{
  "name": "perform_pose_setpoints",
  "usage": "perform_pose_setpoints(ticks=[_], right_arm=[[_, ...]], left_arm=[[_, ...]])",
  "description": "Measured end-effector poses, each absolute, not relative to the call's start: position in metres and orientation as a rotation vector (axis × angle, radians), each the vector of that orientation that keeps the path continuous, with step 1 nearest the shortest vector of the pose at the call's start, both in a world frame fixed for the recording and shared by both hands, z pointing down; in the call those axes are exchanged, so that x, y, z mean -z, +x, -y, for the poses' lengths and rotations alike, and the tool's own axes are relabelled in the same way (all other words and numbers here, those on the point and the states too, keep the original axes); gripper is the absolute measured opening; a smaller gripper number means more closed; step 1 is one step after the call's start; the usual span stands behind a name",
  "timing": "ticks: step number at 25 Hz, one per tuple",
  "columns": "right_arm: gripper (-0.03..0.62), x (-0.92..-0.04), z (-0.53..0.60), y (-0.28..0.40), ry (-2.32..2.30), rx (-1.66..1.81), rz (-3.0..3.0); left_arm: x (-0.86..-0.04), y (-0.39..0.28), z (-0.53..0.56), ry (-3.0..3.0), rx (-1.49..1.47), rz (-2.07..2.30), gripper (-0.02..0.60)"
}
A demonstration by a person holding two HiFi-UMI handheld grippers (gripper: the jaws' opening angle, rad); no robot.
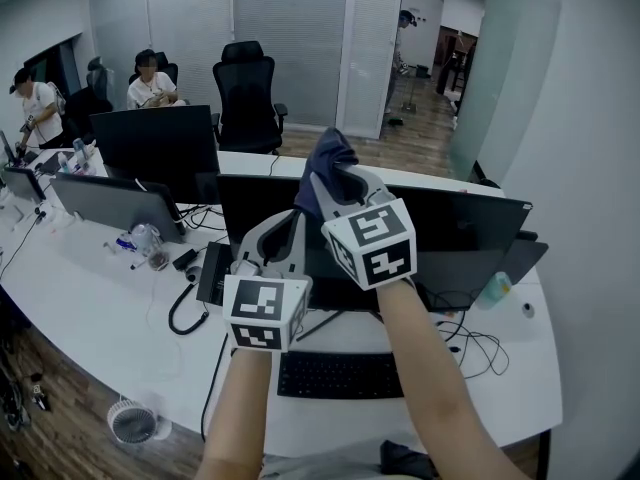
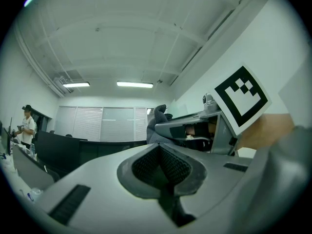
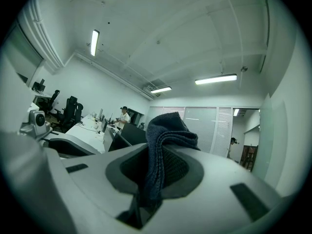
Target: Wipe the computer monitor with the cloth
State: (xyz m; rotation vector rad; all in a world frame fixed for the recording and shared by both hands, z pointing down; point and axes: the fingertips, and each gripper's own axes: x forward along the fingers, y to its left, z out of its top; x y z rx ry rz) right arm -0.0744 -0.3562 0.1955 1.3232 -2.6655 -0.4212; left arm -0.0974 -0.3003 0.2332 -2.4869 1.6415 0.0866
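My right gripper [image 1: 327,181] is raised in front of the top edge of the black computer monitor [image 1: 470,236] and is shut on a dark blue cloth [image 1: 328,152]. In the right gripper view the cloth [image 3: 165,145] is pinched between the jaws and bunches up above them. My left gripper [image 1: 291,222] hovers just left of and below the right one, before the monitor's left part. Its jaws are shut with nothing between them [image 2: 161,168]. From the left gripper view, the cloth [image 2: 157,117] and the right gripper's body [image 2: 195,126] show just ahead.
A black keyboard [image 1: 340,374] lies on the white desk [image 1: 120,318] below the monitor, among cables. More monitors [image 1: 155,146] stand to the left, and a black office chair [image 1: 246,93] is behind. People sit at the far left. A small fan [image 1: 131,423] stands on the floor.
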Motion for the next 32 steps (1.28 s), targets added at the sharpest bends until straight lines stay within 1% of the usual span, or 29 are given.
perform_pose_setpoints(ticks=[32], right_arm=[[0.066,-0.192,0.353,0.04,1.369,0.401,2.675]], left_arm=[[-0.235,0.02,0.294,-2.514,-0.062,-1.608,0.008]])
